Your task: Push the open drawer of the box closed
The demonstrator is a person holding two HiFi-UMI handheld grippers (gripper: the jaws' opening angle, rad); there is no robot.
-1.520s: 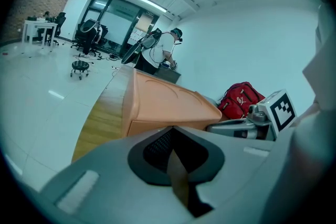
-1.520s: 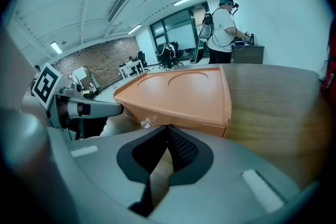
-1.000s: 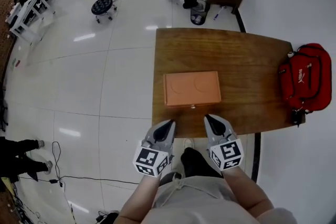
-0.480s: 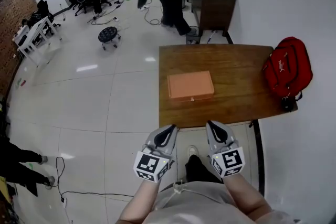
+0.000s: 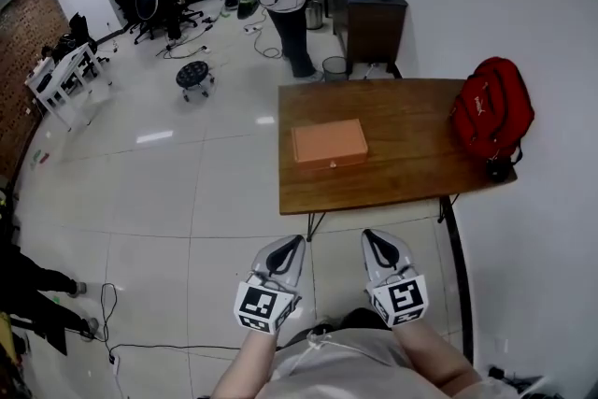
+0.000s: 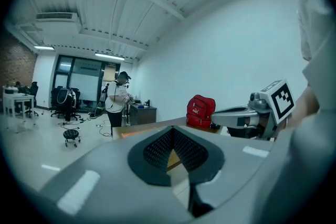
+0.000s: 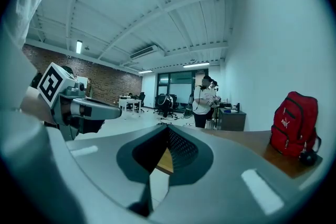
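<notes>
The left claw and right claw are both clenched on nothing, well short of the table. The box sits mid-table. I'd step closer, then press its drawer front squarely.

Orange box, drawer shut, on table.

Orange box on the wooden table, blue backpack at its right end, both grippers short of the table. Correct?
No: the backpack at the brown wooden table's right end is red, not blue, per the head view. The rest holds.
</notes>
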